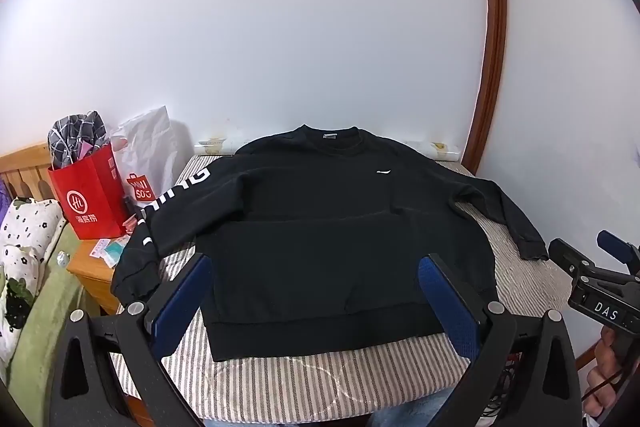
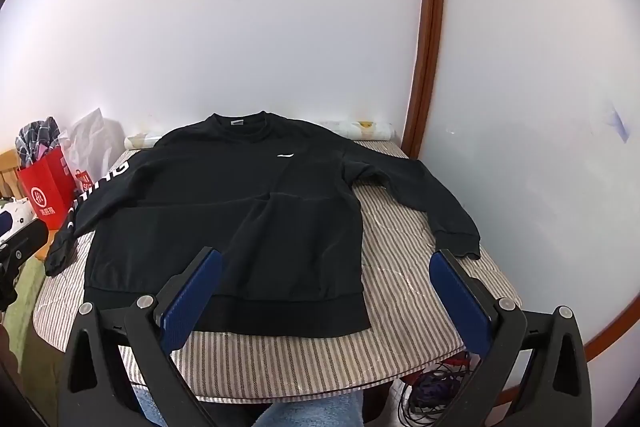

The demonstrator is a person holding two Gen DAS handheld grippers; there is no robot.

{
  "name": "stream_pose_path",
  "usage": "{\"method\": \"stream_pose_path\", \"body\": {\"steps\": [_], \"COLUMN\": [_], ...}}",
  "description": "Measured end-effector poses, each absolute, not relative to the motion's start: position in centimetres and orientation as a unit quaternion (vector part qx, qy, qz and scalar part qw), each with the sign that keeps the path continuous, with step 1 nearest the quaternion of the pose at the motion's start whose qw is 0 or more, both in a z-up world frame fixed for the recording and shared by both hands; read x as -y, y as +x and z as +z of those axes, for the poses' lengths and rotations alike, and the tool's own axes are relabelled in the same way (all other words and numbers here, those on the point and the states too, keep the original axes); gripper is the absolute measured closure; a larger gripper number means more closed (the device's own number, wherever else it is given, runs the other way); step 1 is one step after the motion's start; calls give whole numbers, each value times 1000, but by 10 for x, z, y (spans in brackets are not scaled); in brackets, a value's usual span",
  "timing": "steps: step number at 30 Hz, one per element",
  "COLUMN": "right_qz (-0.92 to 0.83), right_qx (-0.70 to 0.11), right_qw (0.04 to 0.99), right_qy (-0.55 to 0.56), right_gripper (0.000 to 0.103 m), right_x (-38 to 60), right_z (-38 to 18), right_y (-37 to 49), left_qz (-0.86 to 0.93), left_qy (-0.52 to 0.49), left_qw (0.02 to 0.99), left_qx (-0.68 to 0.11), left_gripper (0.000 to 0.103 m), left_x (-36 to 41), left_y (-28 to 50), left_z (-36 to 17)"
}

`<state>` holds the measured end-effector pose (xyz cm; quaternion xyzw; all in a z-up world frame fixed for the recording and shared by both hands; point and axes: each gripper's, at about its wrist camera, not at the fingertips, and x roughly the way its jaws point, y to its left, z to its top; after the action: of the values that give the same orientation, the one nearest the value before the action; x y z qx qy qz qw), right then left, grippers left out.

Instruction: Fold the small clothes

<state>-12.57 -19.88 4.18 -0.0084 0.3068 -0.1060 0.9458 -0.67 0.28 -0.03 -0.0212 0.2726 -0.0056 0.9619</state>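
- A black sweatshirt [image 1: 320, 227] lies flat, front up, on a striped padded table [image 1: 304, 383]. Its collar points toward the far white wall and its ribbed hem toward the camera.
- Both sleeves spread sideways.
- One sleeve carries white letters, partly readable as "ING". A small white logo marks the chest.
- Left gripper [image 1: 316, 301] and right gripper [image 2: 326, 297] hover released, blue pads apart, empty.
- A red bag [image 1: 94, 195] stands beside a white "MINISO" bag [image 1: 140, 163].

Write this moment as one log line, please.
stage: before first fold | sweatshirt: flat on striped table, sleeves spread | left tool: open, empty | right tool: open, empty
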Motion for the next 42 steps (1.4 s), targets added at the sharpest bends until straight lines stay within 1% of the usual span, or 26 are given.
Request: {"method": "stream_pose_path", "body": {"steps": [42], "right_qz": [-107], "right_qx": [-294], "right_qw": [950], "right_qy": [-11], "right_gripper": [1], "right_x": [192], "right_z": [36], "right_y": [-138], "left_qz": [-10], "left_qy": [-23], "left_qw": [964], "left_qx": [-265], "left_gripper": [0], "left_x": [-3], "left_y": [-16], "left_z": [9]}}
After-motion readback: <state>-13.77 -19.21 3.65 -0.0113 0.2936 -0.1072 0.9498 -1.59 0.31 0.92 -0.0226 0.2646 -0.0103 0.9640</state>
